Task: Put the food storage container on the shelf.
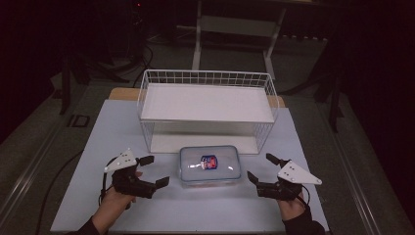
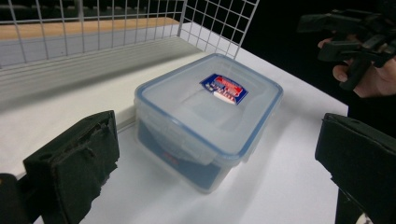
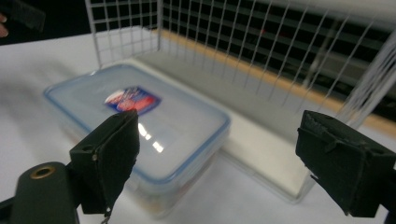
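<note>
The lidded plastic box (image 1: 210, 166) sits on the white bench (image 1: 122, 122) just in front of the wire rack (image 1: 208, 110). The left tongs (image 1: 157, 170) and right tongs (image 1: 262, 169) flank it, both spread apart and holding nothing.

Bare table (image 1: 147, 205) flanks the container (image 1: 210, 165); wire rack (image 1: 207, 110) blocks behind.

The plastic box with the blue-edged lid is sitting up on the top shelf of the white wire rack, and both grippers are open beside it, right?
Not quite. The plastic box is not on the top shelf; it sits on the table just in front of the white wire rack, as the high view shows. The rest holds: the left gripper and the right gripper are open, one on each side of it.
</note>
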